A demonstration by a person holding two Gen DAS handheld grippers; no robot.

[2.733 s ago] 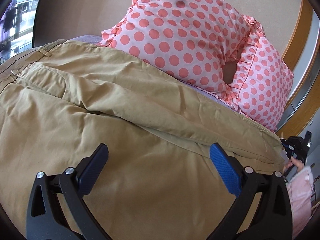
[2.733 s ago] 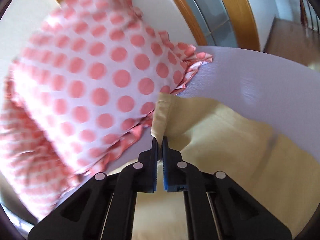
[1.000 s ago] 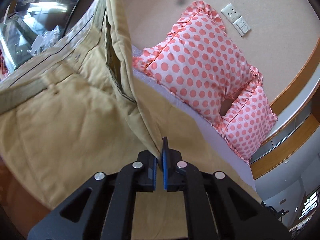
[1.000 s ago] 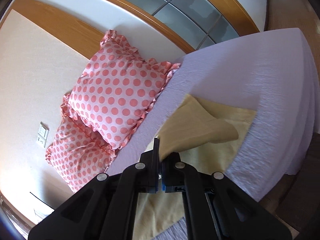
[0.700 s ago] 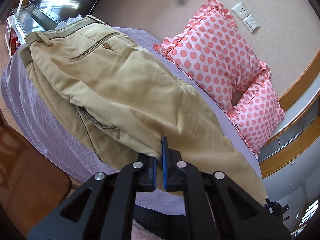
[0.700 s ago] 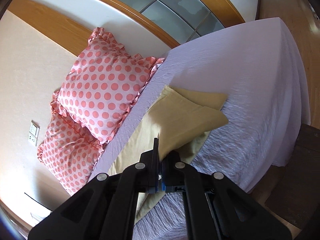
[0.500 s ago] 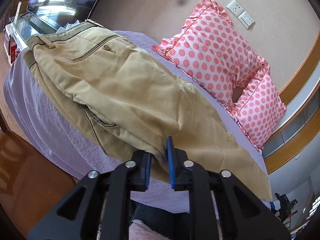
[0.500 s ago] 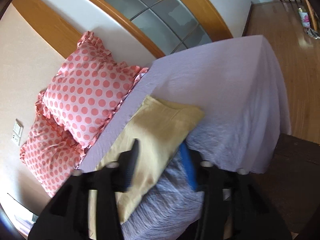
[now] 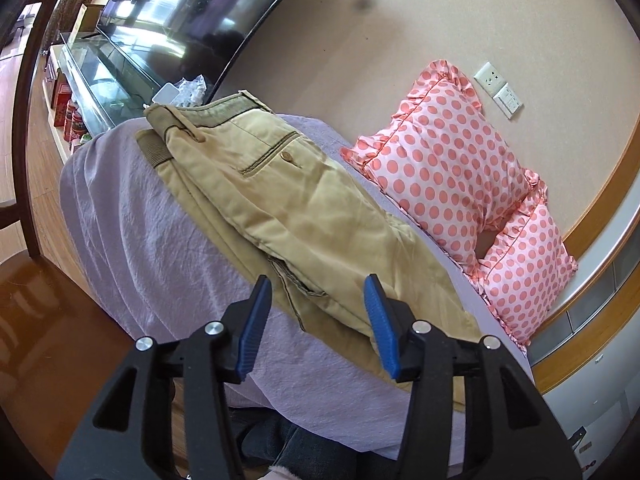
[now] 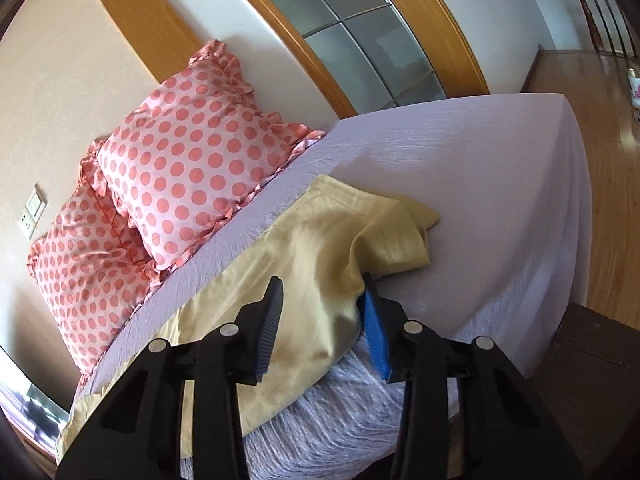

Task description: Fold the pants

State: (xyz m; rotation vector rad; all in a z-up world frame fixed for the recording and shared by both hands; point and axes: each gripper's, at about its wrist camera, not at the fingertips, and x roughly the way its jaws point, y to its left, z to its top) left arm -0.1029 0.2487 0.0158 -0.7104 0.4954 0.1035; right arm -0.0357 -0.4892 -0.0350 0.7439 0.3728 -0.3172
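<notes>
Tan pants (image 9: 304,216) lie folded lengthwise on the lavender bed (image 9: 132,248), waistband at the far left, back pocket up. My left gripper (image 9: 318,300) is open and empty, just above the pants' near edge at the crotch. In the right wrist view the leg ends (image 10: 360,232) lie rumpled on the sheet (image 10: 500,200), one cuff folded over. My right gripper (image 10: 322,300) is open and empty, just over the leg fabric near the bed's front edge.
Two pink polka-dot pillows (image 9: 448,168) (image 10: 176,160) lean against the wall behind the pants. A TV (image 9: 200,4) and glass stand (image 9: 104,72) are beyond the bed's left end. Wood floor (image 10: 608,128) lies past the right end. A dark chair (image 9: 24,304) stands near left.
Both grippers held the pants shut a second ago, laid them down on the bed, then opened and let go. Both have drawn back a little toward the front edge.
</notes>
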